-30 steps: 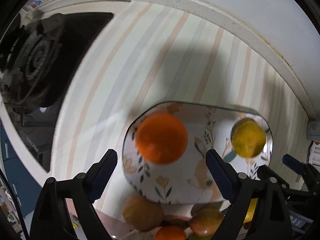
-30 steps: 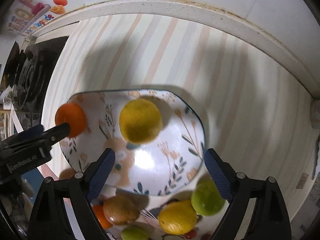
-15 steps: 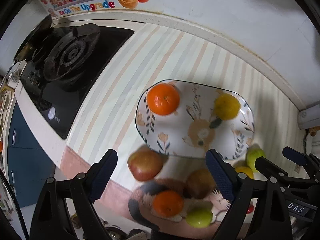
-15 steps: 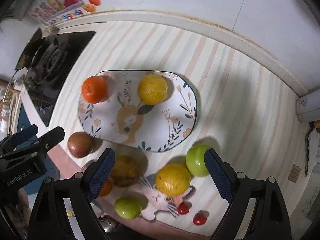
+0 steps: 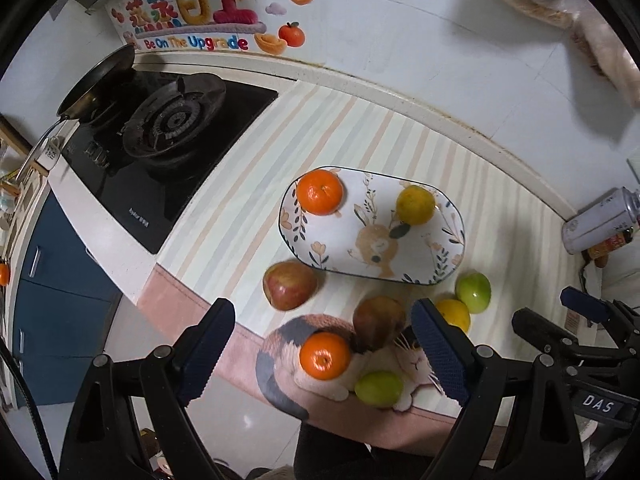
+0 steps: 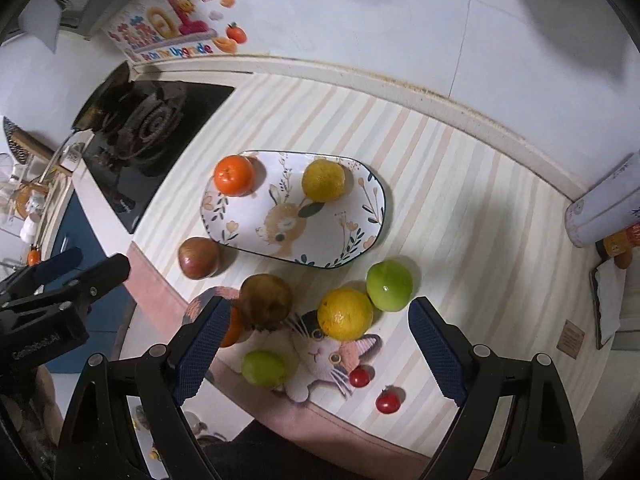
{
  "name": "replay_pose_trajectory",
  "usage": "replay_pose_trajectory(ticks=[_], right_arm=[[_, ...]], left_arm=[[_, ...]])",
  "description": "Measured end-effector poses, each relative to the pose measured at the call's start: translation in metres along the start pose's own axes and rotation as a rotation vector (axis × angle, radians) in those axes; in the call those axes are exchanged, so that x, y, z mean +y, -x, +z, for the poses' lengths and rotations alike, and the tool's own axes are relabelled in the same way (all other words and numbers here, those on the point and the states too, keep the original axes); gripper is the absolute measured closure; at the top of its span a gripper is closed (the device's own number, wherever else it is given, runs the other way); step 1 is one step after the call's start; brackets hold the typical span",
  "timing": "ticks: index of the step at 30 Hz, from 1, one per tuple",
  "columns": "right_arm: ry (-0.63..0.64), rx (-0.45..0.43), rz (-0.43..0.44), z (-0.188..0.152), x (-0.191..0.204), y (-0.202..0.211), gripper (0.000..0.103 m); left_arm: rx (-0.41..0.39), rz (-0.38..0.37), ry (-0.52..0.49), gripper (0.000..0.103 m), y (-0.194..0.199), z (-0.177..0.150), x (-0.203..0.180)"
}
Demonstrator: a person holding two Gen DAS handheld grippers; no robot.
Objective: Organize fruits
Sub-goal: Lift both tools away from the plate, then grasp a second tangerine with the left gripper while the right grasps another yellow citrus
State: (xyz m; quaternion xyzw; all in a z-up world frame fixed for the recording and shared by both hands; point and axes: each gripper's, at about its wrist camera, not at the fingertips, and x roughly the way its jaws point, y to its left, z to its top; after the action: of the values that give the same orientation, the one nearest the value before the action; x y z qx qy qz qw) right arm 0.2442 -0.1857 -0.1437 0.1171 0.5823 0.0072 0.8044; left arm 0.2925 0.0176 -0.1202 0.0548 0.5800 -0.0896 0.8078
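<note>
The left gripper (image 5: 320, 354) and the right gripper (image 6: 318, 346) are both hanging empty, jaws wide apart, over the counter's (image 6: 472, 216) front edge; an orange (image 6: 234, 175) and a lemon (image 6: 323, 180) are lying on the plate (image 6: 280, 236) mid-counter; the other fruits are lying between plate and front edge.

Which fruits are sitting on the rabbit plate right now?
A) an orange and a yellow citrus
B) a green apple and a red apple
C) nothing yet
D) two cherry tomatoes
A: the rabbit plate carries only the orange at its left end and the yellow citrus near its back rim; every other fruit lies on the counter in front of it.
</note>
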Motion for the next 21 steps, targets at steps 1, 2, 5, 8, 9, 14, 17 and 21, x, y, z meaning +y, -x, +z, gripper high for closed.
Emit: replay_pose_trajectory(ticks=[1,2,5,8,9,14,17,21], right_arm=[[0.005,-0.008,0.000,-0.002,0.001,0.005,0.010],[0.009,-0.016,0.003,-0.005,0.001,0.011,0.010],[0.015,-0.029,0.017,-0.011,0.002,0.023,0.010],[0.010,-0.028,0.039,-0.014,0.001,0.027,0.010],[0.007,-0.025,0.047,-0.016,0.001,0.026,0.010],[-0.022,0.031,0.056,-0.019,-0.008,-0.001,0.010],[-0.056,0.082,0.060,-0.019,-0.017,-0.037,0.010],[-0.115,0.167,0.026,-0.020,-0.034,-0.096,0.011]], left_arm=[[-0.003,-0.004,0.001,0.013,0.004,-0.003,0.000],[-0.006,-0.010,0.002,0.013,0.007,-0.006,-0.001],[-0.026,-0.012,-0.003,0.013,0.019,-0.013,-0.005],[-0.033,-0.022,-0.002,0.013,0.026,-0.019,-0.008],[-0.030,-0.029,0.000,0.013,0.027,-0.021,-0.008],[-0.019,0.002,0.013,0.008,0.013,-0.026,-0.006],[0.023,0.022,0.031,0.003,-0.015,-0.029,0.002],[0.121,0.068,0.039,0.004,-0.072,-0.039,0.011]])
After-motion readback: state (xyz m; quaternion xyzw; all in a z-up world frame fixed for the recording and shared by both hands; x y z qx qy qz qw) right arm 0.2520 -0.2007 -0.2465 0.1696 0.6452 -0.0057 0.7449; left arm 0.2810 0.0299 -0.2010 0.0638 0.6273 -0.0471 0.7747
